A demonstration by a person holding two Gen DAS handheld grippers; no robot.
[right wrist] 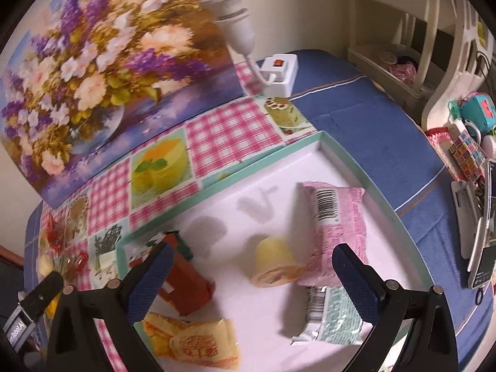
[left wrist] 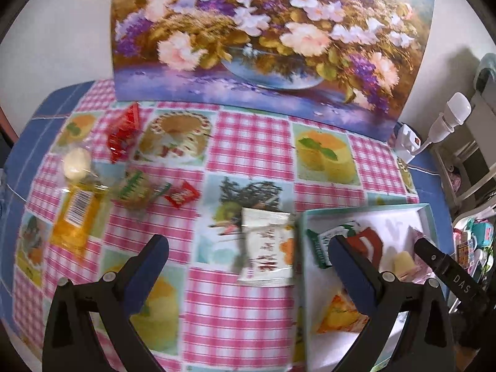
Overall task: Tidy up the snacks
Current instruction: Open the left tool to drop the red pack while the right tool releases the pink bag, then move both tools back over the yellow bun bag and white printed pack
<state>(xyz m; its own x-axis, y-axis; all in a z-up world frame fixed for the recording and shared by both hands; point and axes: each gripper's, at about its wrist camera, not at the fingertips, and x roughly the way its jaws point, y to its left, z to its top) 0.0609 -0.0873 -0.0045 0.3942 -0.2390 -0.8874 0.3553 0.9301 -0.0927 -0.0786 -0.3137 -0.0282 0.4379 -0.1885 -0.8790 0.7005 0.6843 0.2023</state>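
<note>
Left gripper (left wrist: 248, 254): we see jaws spread wide, released, above a white foil snack packet (left wrist: 268, 248).
Right gripper (right wrist: 252, 266): we see jaws wide, empty, over a pale yellow jelly cup (right wrist: 274, 263).

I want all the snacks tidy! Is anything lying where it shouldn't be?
Yes. A white snack packet lies on the tablecloth just outside the tray, and a yellow packet and small red candies are scattered farther away. Nothing looks spilled or broken.
</note>
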